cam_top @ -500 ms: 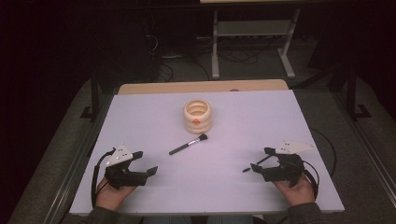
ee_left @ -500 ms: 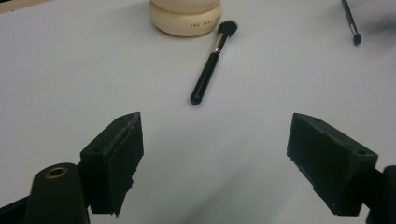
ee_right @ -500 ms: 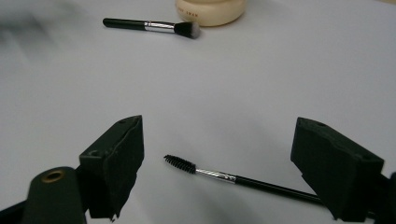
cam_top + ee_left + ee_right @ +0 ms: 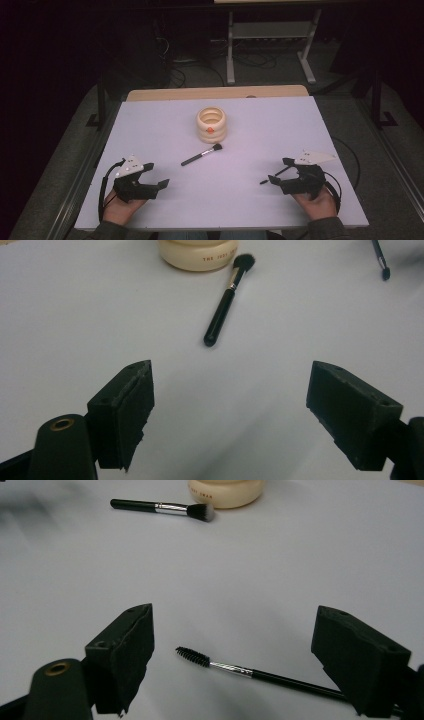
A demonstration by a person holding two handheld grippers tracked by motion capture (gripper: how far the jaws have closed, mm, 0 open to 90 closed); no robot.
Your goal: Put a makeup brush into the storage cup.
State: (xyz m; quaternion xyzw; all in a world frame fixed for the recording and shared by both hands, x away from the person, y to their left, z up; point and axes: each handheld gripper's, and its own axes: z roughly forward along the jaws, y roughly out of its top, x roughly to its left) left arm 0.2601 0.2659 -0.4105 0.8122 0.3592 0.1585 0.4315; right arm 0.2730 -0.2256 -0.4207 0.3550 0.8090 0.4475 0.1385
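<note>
Left gripper (image 4: 150,175) resting at the near left of the white table (image 4: 260,210), held in a hand, jaws spread wide with bare tabletop between them. Nothing gripped there.

Right gripper (image 4: 280,171) resting at the near right of the table, also in a hand, jaws likewise wide apart. Lying on the table between those jaws: a thin spoolie brush (image 4: 240,670), bristle end pointing toward the middle of the table, black handle running back beside one jaw. Pads not pressing on it, so not gripped; whether the handle touches that jaw, cannot tell.

Near the middle of the table, a black-handled makeup brush (image 4: 201,155), lying flat and slanted, dark bristle head at the far right end, handle pointing near and left. Just beyond its head, a cream ribbed jar (image 4: 211,124), standing upright with an orange mark on its near side; brush head close to the jar's base, apparently not touching.

Both grippers well apart from the makeup brush and the jar.
</note>
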